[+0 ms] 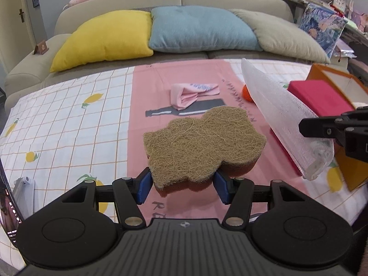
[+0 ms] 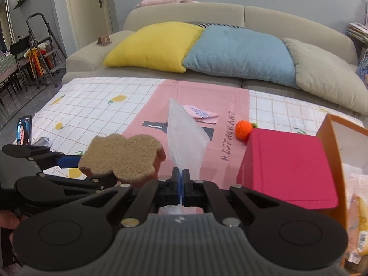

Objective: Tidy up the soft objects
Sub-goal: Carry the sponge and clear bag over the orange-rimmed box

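Note:
My left gripper (image 1: 182, 184) is shut on a brown scouring sponge (image 1: 202, 145) with a red underside, held above the pink cloth. The sponge also shows in the right wrist view (image 2: 122, 157). My right gripper (image 2: 182, 177) is shut on a white bubble-wrap sheet (image 2: 184, 135), which stands up above the table. The sheet also shows in the left wrist view (image 1: 280, 117), with the right gripper (image 1: 331, 131) at its lower end. A folded pink cloth (image 1: 191, 93) and an orange crochet ball (image 2: 243, 130) lie on the table.
A magenta box (image 2: 287, 168) and an open orange box (image 2: 333, 133) stand at the right. A phone (image 2: 23, 131) stands at the left table edge. A sofa with yellow (image 1: 105, 36), blue (image 1: 200, 30) and grey cushions lies behind the table.

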Demonstrator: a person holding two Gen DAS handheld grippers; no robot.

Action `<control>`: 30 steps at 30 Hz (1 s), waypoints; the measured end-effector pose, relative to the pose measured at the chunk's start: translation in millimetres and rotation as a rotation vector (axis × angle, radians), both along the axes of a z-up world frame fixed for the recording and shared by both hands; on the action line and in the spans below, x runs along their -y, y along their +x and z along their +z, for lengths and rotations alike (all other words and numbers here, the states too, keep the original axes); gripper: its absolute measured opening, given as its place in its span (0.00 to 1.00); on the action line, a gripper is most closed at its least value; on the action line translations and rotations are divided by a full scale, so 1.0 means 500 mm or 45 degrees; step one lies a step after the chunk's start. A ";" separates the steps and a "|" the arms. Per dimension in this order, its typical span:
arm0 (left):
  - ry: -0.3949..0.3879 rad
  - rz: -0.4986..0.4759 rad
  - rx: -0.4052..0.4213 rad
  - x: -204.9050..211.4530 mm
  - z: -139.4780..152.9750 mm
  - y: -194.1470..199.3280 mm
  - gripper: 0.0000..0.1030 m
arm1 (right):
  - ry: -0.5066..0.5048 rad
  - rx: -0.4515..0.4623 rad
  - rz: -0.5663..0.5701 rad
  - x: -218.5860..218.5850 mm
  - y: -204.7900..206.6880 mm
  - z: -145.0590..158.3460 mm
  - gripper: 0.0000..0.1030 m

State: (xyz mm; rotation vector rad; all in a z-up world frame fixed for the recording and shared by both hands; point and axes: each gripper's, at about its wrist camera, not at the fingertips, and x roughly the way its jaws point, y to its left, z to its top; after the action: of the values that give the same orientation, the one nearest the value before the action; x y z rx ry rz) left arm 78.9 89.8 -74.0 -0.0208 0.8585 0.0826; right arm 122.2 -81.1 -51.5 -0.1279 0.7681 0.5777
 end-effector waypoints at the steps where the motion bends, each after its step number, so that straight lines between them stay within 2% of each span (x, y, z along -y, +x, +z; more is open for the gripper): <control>1: -0.001 -0.003 0.009 0.005 0.007 -0.003 0.63 | 0.007 0.005 -0.005 0.008 -0.004 0.006 0.00; 9: -0.039 -0.063 0.077 0.057 0.064 -0.017 0.63 | 0.030 0.103 -0.072 0.085 -0.037 0.055 0.00; 16: -0.038 -0.205 0.176 0.133 0.122 -0.001 0.63 | -0.008 0.196 -0.199 0.184 -0.036 0.094 0.00; 22: 0.005 -0.390 0.242 0.229 0.154 0.035 0.63 | -0.107 0.260 -0.281 0.263 -0.023 0.110 0.00; 30: 0.080 -0.625 0.274 0.366 0.162 0.106 0.63 | -0.292 0.290 -0.278 0.334 0.014 0.105 0.00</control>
State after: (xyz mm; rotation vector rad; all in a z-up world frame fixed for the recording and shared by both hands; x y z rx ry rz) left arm 131.9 -93.2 7.2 0.2356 0.6264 -0.3484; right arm 129.4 -248.2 1.1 -0.3118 0.6147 0.2607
